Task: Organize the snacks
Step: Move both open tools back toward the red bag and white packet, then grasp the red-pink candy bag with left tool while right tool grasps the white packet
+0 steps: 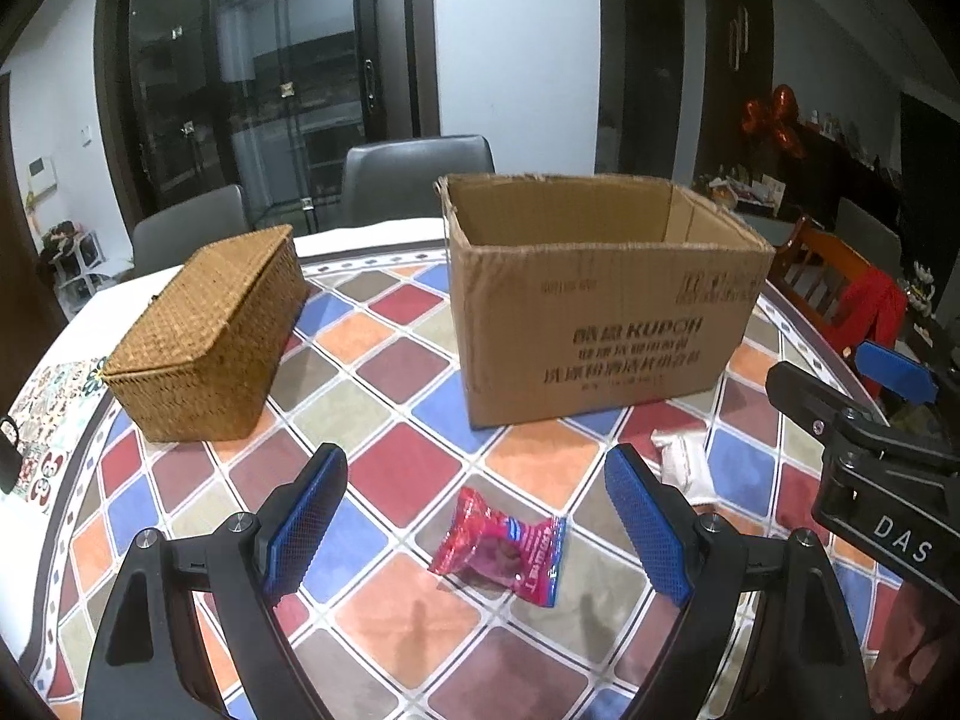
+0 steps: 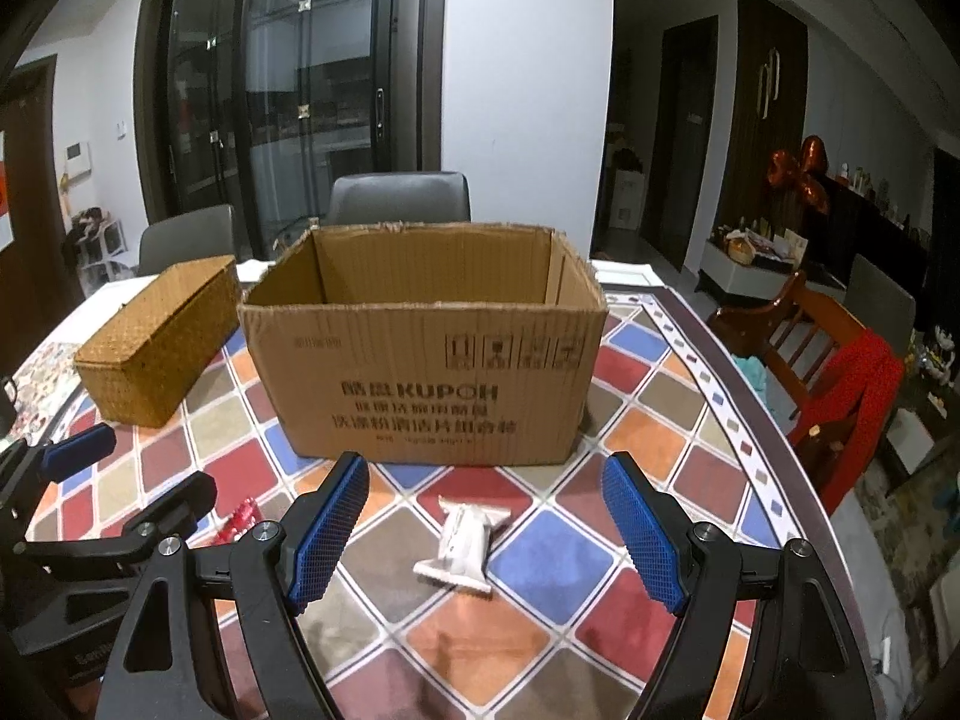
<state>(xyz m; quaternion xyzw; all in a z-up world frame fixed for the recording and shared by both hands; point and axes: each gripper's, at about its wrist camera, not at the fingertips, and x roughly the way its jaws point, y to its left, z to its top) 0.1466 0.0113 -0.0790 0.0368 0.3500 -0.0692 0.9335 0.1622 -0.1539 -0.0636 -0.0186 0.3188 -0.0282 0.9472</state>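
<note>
Red snack (image 1: 501, 552) lies crosswise, white snack (image 2: 465, 543) lengthwise toward the cardboard box (image 2: 420, 360); both grippers' jaws spread, nothing pinched.

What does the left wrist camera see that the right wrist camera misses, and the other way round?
Only the left wrist view shows the red snack packet whole, lying between the open left tongs. Only the right wrist view shows the white snack packet whole, between the open right tongs. Both show the open cardboard box, the closed wicker basket and the tiled tablecloth.
</note>
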